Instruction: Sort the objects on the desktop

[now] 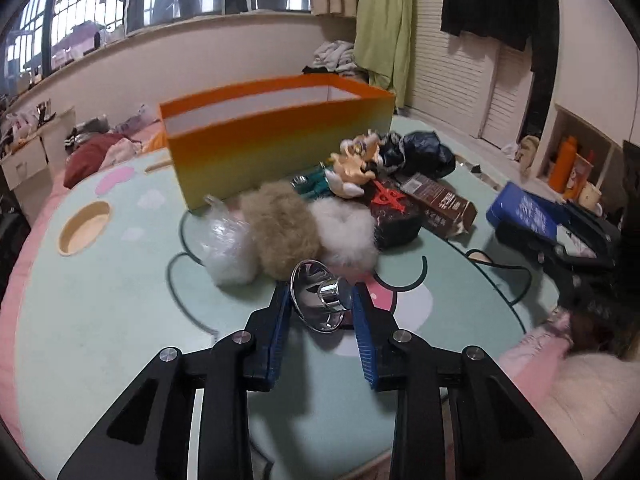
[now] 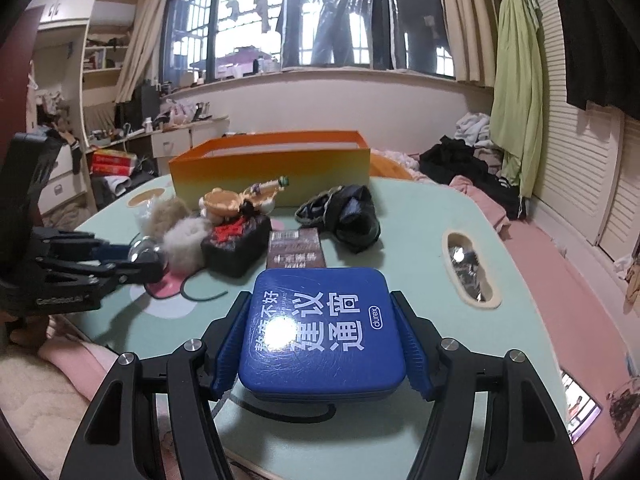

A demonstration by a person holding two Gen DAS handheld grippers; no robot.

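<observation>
My left gripper [image 1: 320, 300] is shut on a shiny chrome funnel-shaped piece [image 1: 320, 296], held just above the green table. It also shows in the right wrist view [image 2: 136, 260]. My right gripper [image 2: 320, 312] is shut on a blue square case [image 2: 320, 328] with white characters; the case also shows at the right of the left wrist view [image 1: 524, 212]. An open orange-yellow box [image 1: 276, 136] stands at the back of the table [image 2: 272, 164]. In front of it lie a tan fur puff [image 1: 280, 224], a white fur puff [image 1: 348, 236] and a figurine [image 1: 356, 164].
A clear plastic bag [image 1: 226, 244], a dark block with red markings [image 1: 394, 210], a brown carton [image 1: 440, 200] and a crumpled black bag [image 1: 420, 152] lie around the puffs. The table [image 1: 100, 312] has cut-out holes [image 2: 470, 268]. Clothes and bedding surround it.
</observation>
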